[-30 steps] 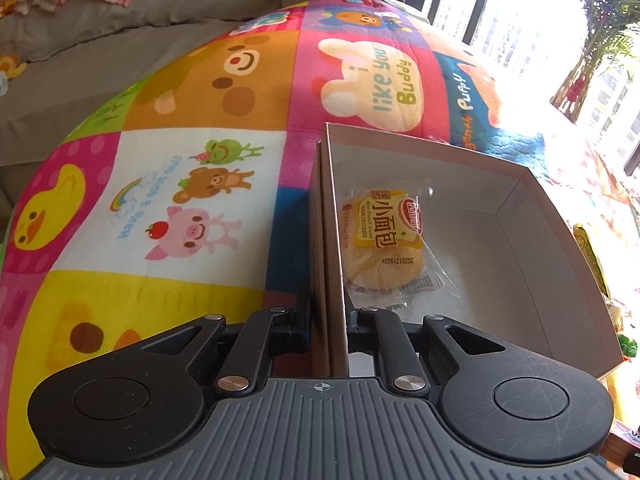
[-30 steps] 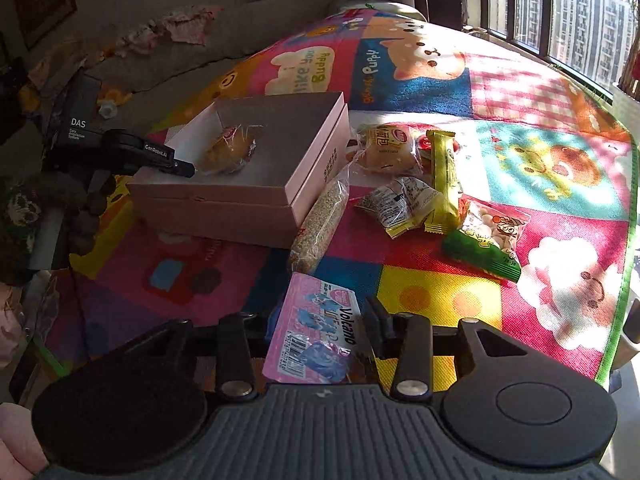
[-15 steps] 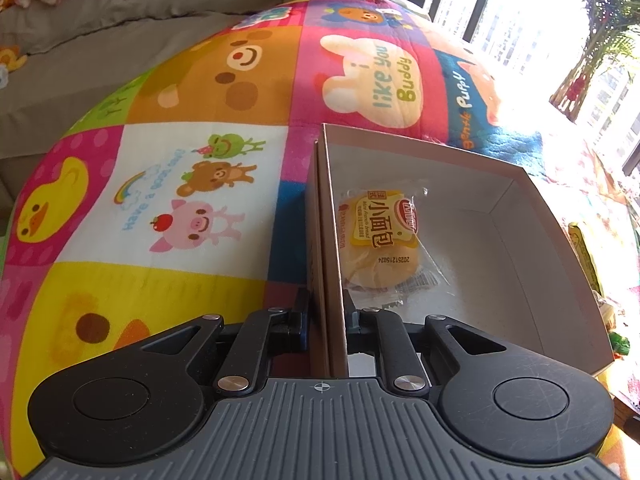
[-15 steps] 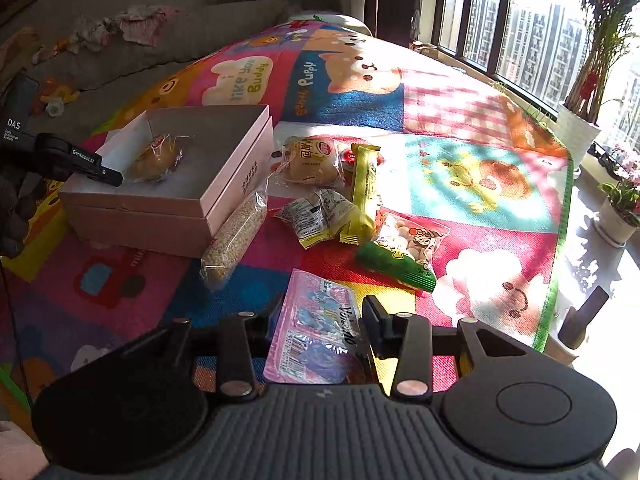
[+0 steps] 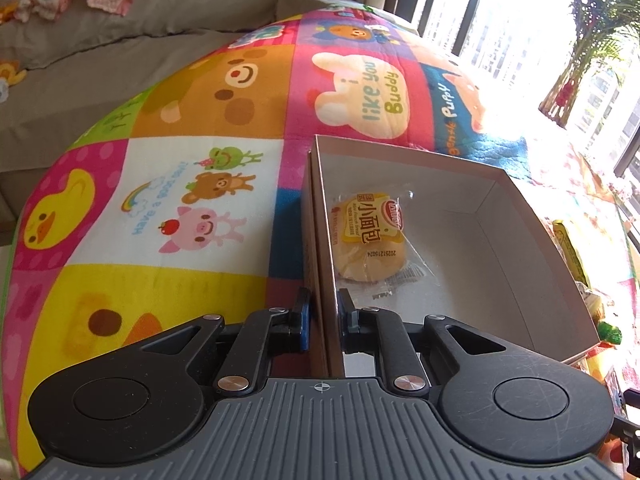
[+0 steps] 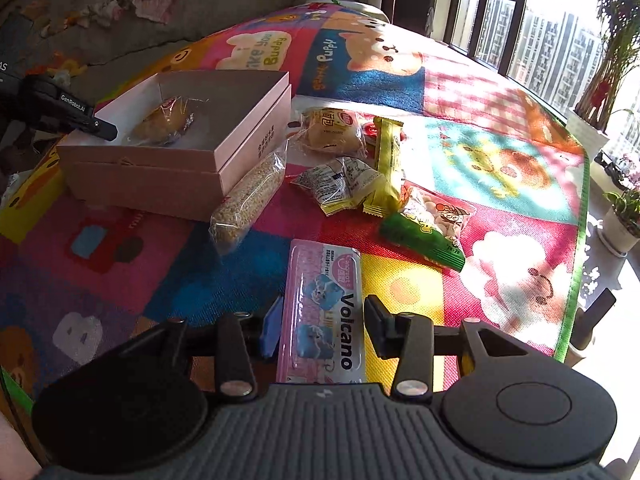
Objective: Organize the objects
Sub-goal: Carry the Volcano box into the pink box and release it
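The left gripper (image 5: 322,318) has its jaws pinched on the near wall of the pink box (image 5: 516,200), steadying it on the play mat (image 5: 192,200). The right gripper (image 6: 320,322) straddles the pink Volcano packet (image 6: 324,312), lying flat on the mat in front of the box; its jaws stand narrow but not visibly pressing. The packet looks light, thin and slick (probably crinkly), so gripping its long edges seems safest.

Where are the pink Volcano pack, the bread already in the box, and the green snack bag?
Volcano pack (image 6: 322,312), right wrist view, printed front.
Boxed bread (image 5: 370,246), left wrist view, bun under label.
Green snack bag (image 6: 426,236), right wrist view, green strip.
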The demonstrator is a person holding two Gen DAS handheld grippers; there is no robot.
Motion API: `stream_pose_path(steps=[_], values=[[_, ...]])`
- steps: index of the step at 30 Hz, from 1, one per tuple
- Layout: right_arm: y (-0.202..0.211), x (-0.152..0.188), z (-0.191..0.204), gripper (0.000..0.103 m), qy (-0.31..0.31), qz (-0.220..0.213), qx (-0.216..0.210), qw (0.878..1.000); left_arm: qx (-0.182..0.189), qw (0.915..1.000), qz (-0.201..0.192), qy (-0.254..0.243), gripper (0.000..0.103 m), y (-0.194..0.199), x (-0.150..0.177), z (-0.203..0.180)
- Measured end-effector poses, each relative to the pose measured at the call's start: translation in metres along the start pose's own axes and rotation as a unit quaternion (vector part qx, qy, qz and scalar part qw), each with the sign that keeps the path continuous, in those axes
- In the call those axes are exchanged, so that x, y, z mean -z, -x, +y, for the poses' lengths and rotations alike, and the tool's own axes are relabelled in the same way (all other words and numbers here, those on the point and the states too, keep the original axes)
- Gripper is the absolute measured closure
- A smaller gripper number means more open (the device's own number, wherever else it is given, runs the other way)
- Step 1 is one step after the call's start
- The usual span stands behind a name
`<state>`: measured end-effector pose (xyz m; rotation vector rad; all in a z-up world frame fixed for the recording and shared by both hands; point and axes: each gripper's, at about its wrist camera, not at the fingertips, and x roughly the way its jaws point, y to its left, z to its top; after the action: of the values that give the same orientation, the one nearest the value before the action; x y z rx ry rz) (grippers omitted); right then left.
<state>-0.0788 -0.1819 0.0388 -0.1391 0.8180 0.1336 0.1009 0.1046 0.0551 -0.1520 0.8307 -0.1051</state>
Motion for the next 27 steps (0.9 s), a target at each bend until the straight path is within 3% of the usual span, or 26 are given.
stream_pose_path(steps=[9, 17, 23, 27], values=[[0.018, -0.004, -0.009, 0.061, -0.017, 0.002, -0.03, 0.999, -0.014, 0.9997, -0.008, -0.02, 0.09, 0.0, -0.001, -0.005], [0.06, -0.042, -0.012, 0.061, -0.039, -0.049, -0.108, 0.992, -0.01, 0.9999, -0.007, -0.007, 0.09, -0.001, -0.002, -0.002], [0.043, -0.082, 0.025, 0.061, -0.021, -0.079, -0.164, 0.983, -0.005, 1.0, -0.005, 0.0, 0.09, -0.002, -0.002, 0.001], [0.023, -0.112, 0.047, 0.061, -0.013, -0.098, -0.172, 0.98, -0.002, 1.0, -0.005, -0.001, 0.089, -0.001, -0.001, 0.001]])
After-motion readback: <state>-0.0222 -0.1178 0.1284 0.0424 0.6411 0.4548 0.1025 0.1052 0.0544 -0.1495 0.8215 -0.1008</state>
